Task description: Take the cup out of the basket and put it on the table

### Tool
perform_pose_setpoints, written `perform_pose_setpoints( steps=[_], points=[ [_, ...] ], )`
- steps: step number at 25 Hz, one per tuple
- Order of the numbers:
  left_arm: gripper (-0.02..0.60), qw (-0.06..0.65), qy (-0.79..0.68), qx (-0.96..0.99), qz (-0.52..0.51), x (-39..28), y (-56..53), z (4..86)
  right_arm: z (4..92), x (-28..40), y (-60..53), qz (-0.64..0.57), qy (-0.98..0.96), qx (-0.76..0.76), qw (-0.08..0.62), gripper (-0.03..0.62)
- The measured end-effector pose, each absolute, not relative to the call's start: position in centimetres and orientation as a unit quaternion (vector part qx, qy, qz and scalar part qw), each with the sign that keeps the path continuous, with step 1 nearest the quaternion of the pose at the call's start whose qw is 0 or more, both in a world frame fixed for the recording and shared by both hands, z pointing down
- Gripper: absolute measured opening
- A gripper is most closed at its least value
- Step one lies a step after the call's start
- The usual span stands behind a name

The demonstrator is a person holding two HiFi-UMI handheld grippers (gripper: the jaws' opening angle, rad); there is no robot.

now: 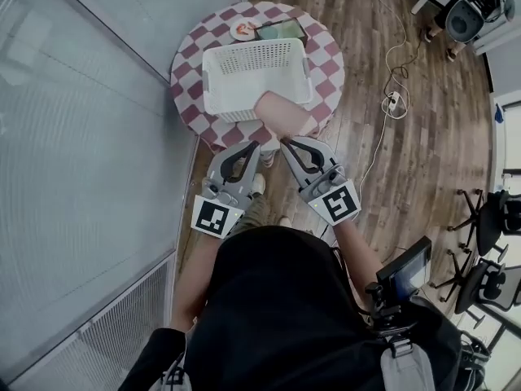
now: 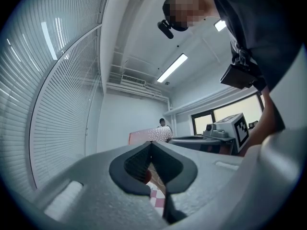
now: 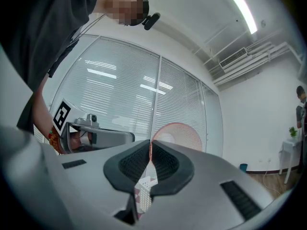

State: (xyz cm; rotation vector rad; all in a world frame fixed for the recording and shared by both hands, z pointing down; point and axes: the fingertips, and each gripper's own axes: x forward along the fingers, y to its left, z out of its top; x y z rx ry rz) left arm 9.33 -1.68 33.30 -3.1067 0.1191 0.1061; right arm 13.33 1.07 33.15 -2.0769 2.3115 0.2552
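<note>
The pink cup (image 1: 281, 112) leans at the near right corner of the white basket (image 1: 256, 47) on the checked worktop (image 1: 191, 59), its body rising past the rim. It looks like light, stiff plastic: smooth, so likely to slip if pinched at the lip. A hold across the wall just below the rim seems safest. The left gripper (image 1: 254, 147) and right gripper (image 1: 285, 143) hang just short of the worktop's edge, each with fingers pressed together on nothing — they would need to spread wide first.
</note>
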Motion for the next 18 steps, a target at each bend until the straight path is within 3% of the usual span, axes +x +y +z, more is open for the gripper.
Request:
perform_pose_setpoints(
  steps=[18],
  points=[
    [0.006, 0.024, 0.009, -0.998, 0.052, 15.0, -10.1, 32.5, 32.2, 18.6, -7.4, 0.077, 0.704, -0.706, -0.003, 0.021]
  ],
)
